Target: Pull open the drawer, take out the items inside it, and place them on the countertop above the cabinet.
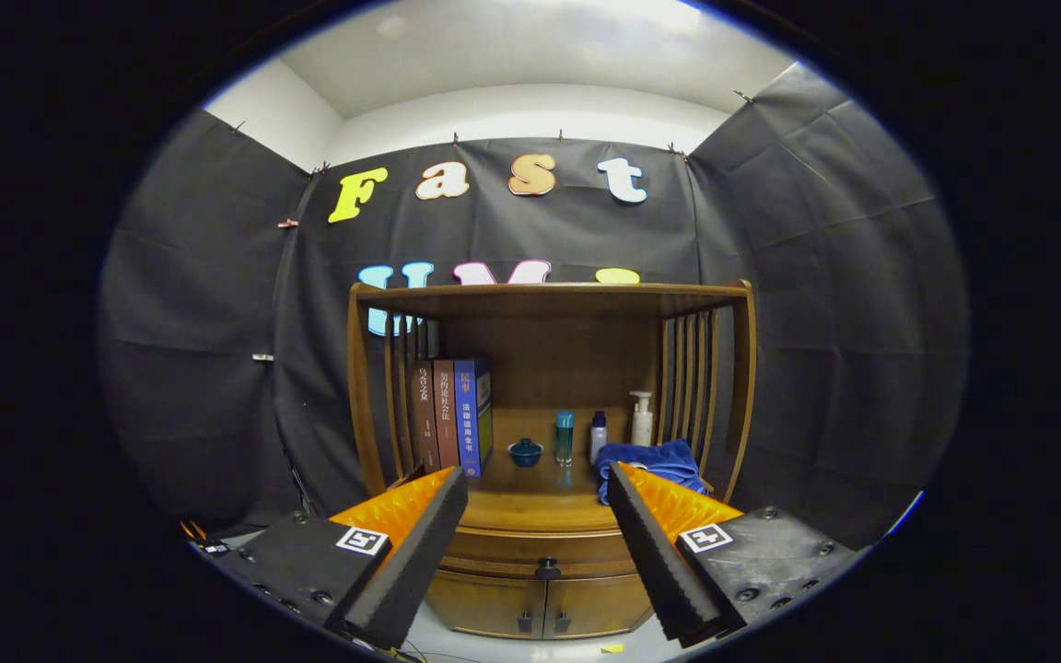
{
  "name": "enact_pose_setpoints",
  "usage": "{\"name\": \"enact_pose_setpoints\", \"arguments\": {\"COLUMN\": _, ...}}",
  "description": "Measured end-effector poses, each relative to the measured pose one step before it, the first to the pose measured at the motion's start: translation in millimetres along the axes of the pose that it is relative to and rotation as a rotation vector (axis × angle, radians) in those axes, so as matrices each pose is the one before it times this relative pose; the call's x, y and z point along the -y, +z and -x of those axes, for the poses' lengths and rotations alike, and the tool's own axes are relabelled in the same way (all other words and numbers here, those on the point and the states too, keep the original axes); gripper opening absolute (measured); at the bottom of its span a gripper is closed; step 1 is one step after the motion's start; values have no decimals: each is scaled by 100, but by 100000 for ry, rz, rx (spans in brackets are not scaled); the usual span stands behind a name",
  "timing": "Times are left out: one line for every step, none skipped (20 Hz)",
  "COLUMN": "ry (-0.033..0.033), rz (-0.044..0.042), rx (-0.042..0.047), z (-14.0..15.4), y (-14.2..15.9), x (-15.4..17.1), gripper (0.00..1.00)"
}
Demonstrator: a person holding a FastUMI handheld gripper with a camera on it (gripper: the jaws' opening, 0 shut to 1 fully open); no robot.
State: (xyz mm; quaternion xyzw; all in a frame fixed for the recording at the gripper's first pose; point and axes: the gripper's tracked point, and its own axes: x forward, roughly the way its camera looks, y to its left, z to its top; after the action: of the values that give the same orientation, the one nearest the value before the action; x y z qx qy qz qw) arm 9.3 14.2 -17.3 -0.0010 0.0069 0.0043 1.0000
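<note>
A wooden cabinet stands ahead of me against the booth wall. Its drawer [540,545] is closed, with a small dark knob [547,569] at its middle, seen in the gap between my fingers. The countertop [530,502] lies above the drawer, under a shelf roof. My gripper [538,483] is open, its fingers spread wide with nothing between them, still some way short of the cabinet. What lies inside the drawer is hidden.
On the countertop stand three books [452,414] at the left, a small blue bowl [525,452], a teal bottle [565,436], a small white bottle [598,435], a pump bottle [642,419] and a blue towel [652,460]. Two lower doors [540,603] sit under the drawer.
</note>
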Motion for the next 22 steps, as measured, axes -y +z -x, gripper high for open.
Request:
{"name": "enact_pose_setpoints", "arguments": {"ry": -148, "rz": -273, "rx": -677, "z": -109, "y": -345, "x": -21, "gripper": 99}}
{"name": "enact_pose_setpoints", "arguments": {"ry": -161, "rz": -409, "rx": -597, "z": -139, "y": -384, "x": 9, "gripper": 99}}
{"name": "enact_pose_setpoints", "arguments": {"ry": -184, "rz": -334, "rx": -609, "z": -243, "y": -390, "x": -7, "gripper": 99}}
{"name": "enact_pose_setpoints", "arguments": {"ry": -273, "rz": -123, "rx": -737, "z": -233, "y": -485, "x": 25, "gripper": 99}}
{"name": "enact_pose_setpoints", "arguments": {"ry": -254, "rz": -136, "rx": -797, "z": -354, "y": -559, "x": 56, "gripper": 99}}
{"name": "enact_pose_setpoints", "arguments": {"ry": -145, "rz": -244, "rx": -1065, "z": -382, "y": -626, "x": 26, "gripper": 99}}
{"name": "enact_pose_setpoints", "arguments": {"ry": -331, "rz": -235, "rx": -1151, "z": -350, "y": -649, "x": 73, "gripper": 99}}
{"name": "enact_pose_setpoints", "arguments": {"ry": -350, "rz": -110, "rx": -1261, "z": -375, "y": -666, "x": 73, "gripper": 99}}
{"name": "enact_pose_setpoints", "arguments": {"ry": -290, "rz": 50, "rx": -1351, "z": -499, "y": -740, "x": 91, "gripper": 99}}
{"name": "enact_pose_setpoints", "arguments": {"ry": -322, "rz": 251, "rx": -1523, "z": -607, "y": -808, "x": 71, "gripper": 99}}
{"name": "enact_pose_setpoints", "arguments": {"ry": -125, "rz": 391, "rx": -1773, "z": -695, "y": -922, "x": 83, "gripper": 99}}
{"name": "enact_pose_setpoints", "arguments": {"ry": 52, "rz": 175, "rx": -1772, "z": -672, "y": -844, "x": 42, "gripper": 99}}
{"name": "enact_pose_setpoints", "arguments": {"ry": 626, "rz": -371, "rx": -1507, "z": -668, "y": -899, "x": -104, "gripper": 99}}
{"name": "enact_pose_setpoints", "arguments": {"ry": 242, "rz": -977, "rx": -1228, "z": -755, "y": -692, "x": 57, "gripper": 99}}
{"name": "enact_pose_setpoints", "arguments": {"ry": 171, "rz": -1304, "rx": -1380, "z": -898, "y": -820, "x": 131, "gripper": 99}}
{"name": "enact_pose_setpoints", "arguments": {"ry": -27, "rz": -1064, "rx": -1692, "z": -870, "y": -850, "x": 116, "gripper": 99}}
{"name": "enact_pose_setpoints", "arguments": {"ry": -357, "rz": -485, "rx": -1820, "z": -978, "y": -938, "x": 199, "gripper": 99}}
{"name": "enact_pose_setpoints", "arguments": {"ry": -426, "rz": -180, "rx": -2048, "z": -894, "y": -953, "x": 212, "gripper": 100}}
{"name": "enact_pose_setpoints", "arguments": {"ry": -290, "rz": 132, "rx": -2226, "z": -934, "y": -1042, "x": 101, "gripper": 100}}
{"name": "enact_pose_setpoints", "arguments": {"ry": -222, "rz": 318, "rx": -2892, "z": -1191, "y": -1177, "x": 48, "gripper": 100}}
{"name": "enact_pose_setpoints", "arguments": {"ry": -43, "rz": -114, "rx": -1934, "z": -915, "y": -884, "x": -1, "gripper": 100}}
{"name": "enact_pose_setpoints", "arguments": {"ry": 121, "rz": -716, "rx": -2029, "z": -1137, "y": -1019, "x": 97, "gripper": 100}}
